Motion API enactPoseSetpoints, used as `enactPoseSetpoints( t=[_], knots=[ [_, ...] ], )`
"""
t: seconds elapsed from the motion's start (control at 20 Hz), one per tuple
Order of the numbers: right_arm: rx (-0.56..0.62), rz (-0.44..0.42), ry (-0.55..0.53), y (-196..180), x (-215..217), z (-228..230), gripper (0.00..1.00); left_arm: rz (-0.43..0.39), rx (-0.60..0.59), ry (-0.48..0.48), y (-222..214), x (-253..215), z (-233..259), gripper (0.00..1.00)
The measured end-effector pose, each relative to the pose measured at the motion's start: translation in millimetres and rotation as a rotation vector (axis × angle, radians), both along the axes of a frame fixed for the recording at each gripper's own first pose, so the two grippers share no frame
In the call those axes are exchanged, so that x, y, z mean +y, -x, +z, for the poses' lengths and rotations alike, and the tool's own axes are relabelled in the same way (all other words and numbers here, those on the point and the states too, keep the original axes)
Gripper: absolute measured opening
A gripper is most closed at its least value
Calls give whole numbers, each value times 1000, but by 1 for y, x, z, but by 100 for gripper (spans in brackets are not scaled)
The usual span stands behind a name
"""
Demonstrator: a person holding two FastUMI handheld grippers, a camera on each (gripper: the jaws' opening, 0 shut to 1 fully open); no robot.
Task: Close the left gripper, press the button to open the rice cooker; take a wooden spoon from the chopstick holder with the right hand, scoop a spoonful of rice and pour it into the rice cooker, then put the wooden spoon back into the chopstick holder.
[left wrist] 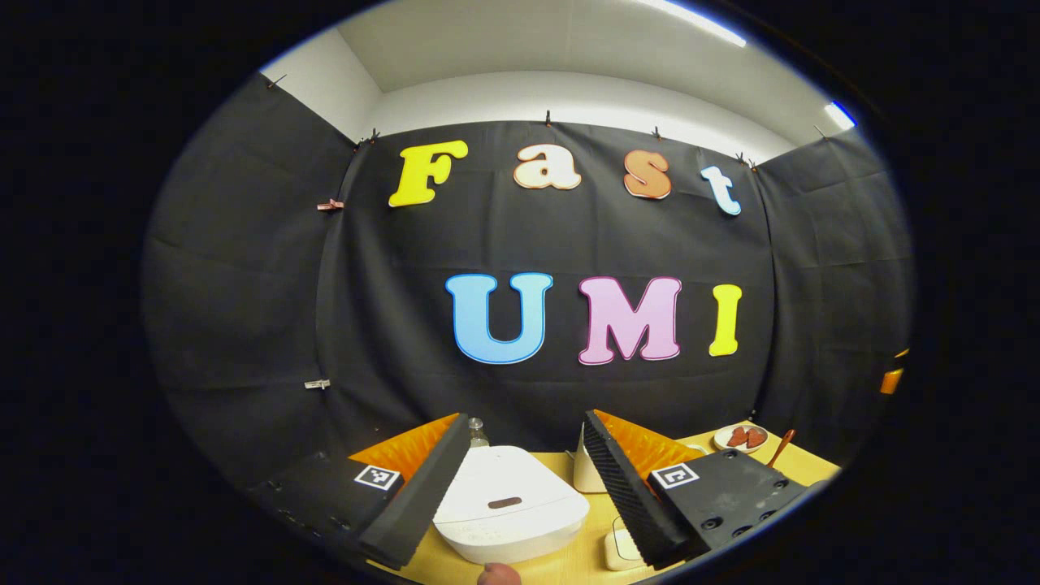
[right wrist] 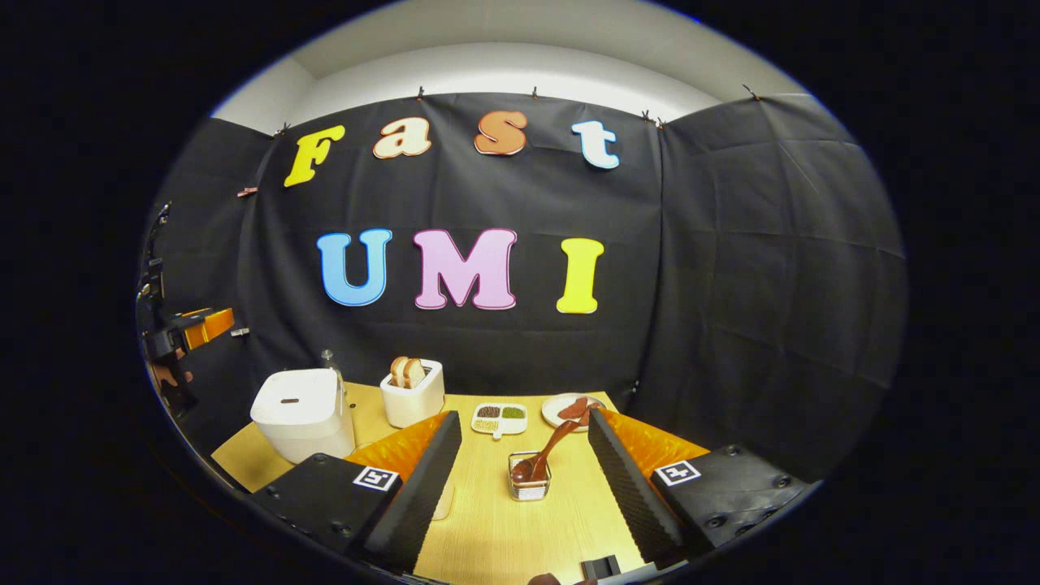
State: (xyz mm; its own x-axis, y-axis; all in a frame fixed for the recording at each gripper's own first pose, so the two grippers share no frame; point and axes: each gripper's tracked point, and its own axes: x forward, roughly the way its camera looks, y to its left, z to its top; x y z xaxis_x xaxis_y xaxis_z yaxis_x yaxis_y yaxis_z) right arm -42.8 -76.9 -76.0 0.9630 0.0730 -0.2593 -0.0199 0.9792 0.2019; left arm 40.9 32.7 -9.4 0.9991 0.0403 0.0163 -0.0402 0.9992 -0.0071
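We hold the left tongs (left wrist: 526,475) spread wide and high over the shut rice cooker (left wrist: 508,504), which sits on the bench (right wrist: 504,528) at the far left. The right tongs (right wrist: 524,467), wide too and holding nothing, frame the holder (right wrist: 529,479), where the wooden spoon (right wrist: 549,453) leans ready. The lid fits either end of the job.
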Motion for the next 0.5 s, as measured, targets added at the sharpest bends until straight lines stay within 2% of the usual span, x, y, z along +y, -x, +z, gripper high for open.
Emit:
enactPoseSetpoints(
  t=[0.5],
  knots=[
    [-152, -8, 94, -16, 18, 37, 97, -28, -40, 8, 75, 9, 14, 96]
  ],
)
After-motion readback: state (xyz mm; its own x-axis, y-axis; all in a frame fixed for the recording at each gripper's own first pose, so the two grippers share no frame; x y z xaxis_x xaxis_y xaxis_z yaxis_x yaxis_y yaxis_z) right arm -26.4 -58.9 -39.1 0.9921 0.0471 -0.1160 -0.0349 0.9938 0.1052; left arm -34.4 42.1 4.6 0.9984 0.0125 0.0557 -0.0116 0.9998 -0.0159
